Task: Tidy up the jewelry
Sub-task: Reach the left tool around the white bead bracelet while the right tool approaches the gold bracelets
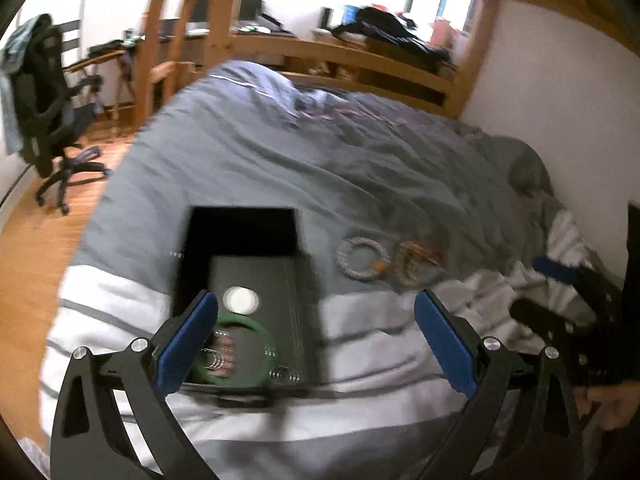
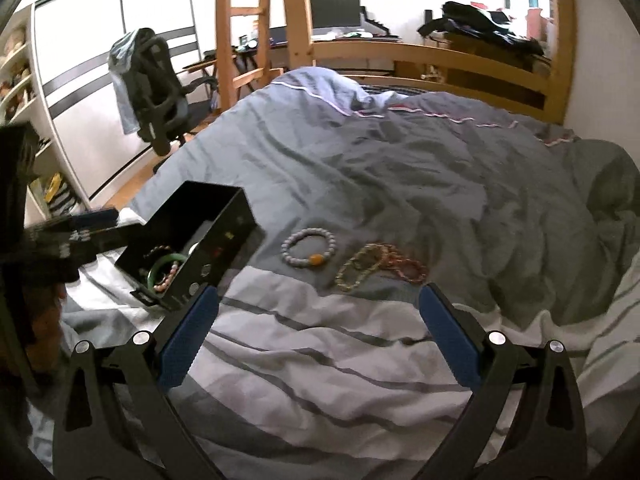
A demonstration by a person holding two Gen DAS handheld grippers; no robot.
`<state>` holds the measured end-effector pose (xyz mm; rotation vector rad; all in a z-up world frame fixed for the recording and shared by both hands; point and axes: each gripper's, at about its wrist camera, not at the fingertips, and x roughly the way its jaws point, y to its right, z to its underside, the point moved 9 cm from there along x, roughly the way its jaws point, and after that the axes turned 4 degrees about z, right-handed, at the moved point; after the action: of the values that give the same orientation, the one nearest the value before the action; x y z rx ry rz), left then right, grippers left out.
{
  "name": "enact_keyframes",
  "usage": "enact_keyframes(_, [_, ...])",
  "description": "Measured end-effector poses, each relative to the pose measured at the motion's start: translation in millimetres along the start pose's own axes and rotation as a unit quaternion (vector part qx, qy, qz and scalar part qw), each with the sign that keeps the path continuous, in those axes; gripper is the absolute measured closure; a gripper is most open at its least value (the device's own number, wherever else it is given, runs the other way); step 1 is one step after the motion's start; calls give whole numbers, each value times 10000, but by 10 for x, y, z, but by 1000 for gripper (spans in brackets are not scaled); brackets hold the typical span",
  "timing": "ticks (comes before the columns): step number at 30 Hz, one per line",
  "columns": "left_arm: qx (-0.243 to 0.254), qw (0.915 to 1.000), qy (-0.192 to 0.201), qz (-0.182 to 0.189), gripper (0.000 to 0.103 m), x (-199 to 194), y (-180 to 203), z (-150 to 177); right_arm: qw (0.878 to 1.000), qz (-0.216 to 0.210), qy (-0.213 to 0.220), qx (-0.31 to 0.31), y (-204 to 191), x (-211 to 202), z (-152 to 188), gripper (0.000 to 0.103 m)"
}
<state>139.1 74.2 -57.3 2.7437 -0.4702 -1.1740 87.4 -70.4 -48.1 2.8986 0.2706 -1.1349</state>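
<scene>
A black open jewelry box (image 1: 244,272) lies on the bed; it also shows in the right wrist view (image 2: 208,248). Inside it are a green bangle (image 1: 240,354), a white round piece (image 1: 240,300) and beaded bracelets (image 2: 166,276). On the grey duvet to its right lie a pale bead bracelet with an orange bead (image 2: 307,247) (image 1: 360,258) and a heap of amber and reddish bracelets (image 2: 376,266) (image 1: 418,262). My left gripper (image 1: 316,340) is open and empty over the box's near end. My right gripper (image 2: 318,336) is open and empty, short of the bracelets.
The bed has a grey duvet (image 2: 420,160) and a white striped sheet (image 2: 320,360). A wooden bed frame (image 2: 460,64) stands behind. A black office chair (image 2: 156,92) and a desk with a monitor (image 2: 334,10) are at the left back. A wall runs along the right.
</scene>
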Motion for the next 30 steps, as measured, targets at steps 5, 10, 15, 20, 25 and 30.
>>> enact_keyframes(5, [651,9978,-129,30,6,184,411,120,9999,39,65,98,167,-26,1,4])
enact_keyframes(10, [920,9951,-356,32,6,410,583,223,9997,143,34,219,415,86,36,4])
enact_keyframes(15, [1086,9926,-540,-94,6,651,615,257,9985,184,-98,514,647,314,137,4])
enact_keyframes(20, [1191,9913,-547,-111,6,861,679,197,9977,77,-143,654,759,572,151,4])
enact_keyframes(25, [1259,9886,-829,21,6,1209,722,231,9991,331,-72,265,812,814,22,4])
enact_keyframes(30, [1315,9866,-970,-43,6,1495,759,213,9991,94,-186,367,835,1084,-35,4])
